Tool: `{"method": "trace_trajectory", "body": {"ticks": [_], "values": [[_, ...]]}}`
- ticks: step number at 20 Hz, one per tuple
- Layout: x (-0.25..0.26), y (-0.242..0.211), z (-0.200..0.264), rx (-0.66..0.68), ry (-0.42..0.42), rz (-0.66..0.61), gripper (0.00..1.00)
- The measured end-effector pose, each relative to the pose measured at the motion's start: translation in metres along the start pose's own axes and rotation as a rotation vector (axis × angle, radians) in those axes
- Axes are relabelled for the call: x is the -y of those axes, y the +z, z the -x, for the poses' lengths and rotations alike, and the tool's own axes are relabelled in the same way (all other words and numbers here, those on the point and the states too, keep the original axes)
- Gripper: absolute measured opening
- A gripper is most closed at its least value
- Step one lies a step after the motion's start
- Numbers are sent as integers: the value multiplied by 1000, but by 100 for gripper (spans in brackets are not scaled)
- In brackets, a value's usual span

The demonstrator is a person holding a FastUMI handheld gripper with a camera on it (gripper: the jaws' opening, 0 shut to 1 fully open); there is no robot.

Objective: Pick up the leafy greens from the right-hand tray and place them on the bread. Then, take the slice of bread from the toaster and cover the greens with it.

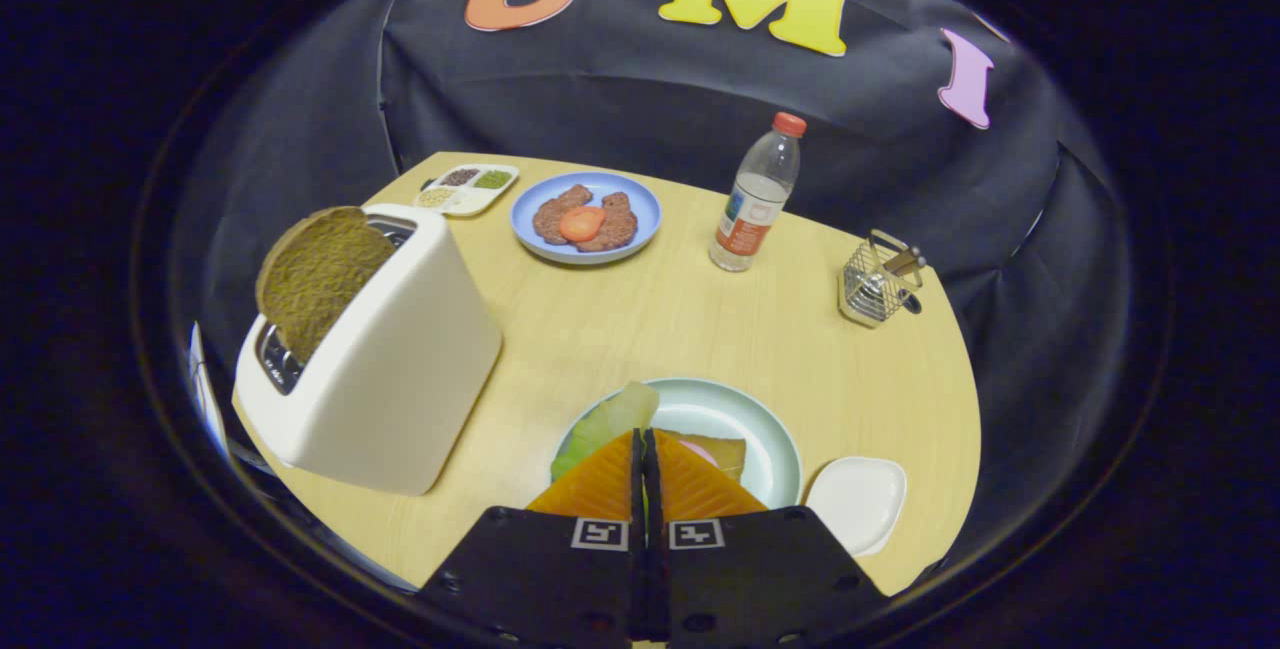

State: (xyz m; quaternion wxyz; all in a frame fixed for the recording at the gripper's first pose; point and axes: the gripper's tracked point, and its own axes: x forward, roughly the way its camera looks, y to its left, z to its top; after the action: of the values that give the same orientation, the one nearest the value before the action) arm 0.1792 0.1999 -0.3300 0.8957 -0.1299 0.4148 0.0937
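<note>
Gripper nearly closed, fingers pressed almost together over the plate, pinching the thin edge of the greens. Leaf trailing up and left from the fingertips, draped over the bread on that plate. Likely mid-placement, leaf lowered onto the slice and not yet let go. Just right of the plate, small white tray, bare. Left of the fingers, toaster with the second slice standing tall in its slot, easy to grab next. Beyond, blue plate with patties, bottle, wire basket.
</note>
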Motion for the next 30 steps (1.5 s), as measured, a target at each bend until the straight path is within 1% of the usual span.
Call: {"method": "trace_trajectory", "body": {"ticks": [2, 7, 9, 14, 15, 16, 17, 19, 21, 22, 23, 25, 26, 27, 30], "values": [[15, -2, -10, -14, -23, -20, 0], [33, -6, -28, -22, -49, -47, 0], [31, -9, -30, -27, -28, -50, 2], [33, -8, -34, 15, -38, 20, 4], [34, -7, -32, 27, -45, 43, 11], [34, -6, -28, 43, -52, 59, 13], [34, -4, -26, 58, -60, 73, 20], [34, -6, -17, 69, -73, 76, 27], [33, -9, -2, 71, -77, 56, 33], [30, -8, 7, 85, -72, 45, 33], [29, -8, 18, 102, -73, 32, 37], [25, -8, 44, 142, -69, 1, 43], [24, -7, 56, 164, -80, -12, 47], [22, -7, 68, 187, -75, -25, 59], [14, -8, 104, 260, -80, -69, 69]]}}
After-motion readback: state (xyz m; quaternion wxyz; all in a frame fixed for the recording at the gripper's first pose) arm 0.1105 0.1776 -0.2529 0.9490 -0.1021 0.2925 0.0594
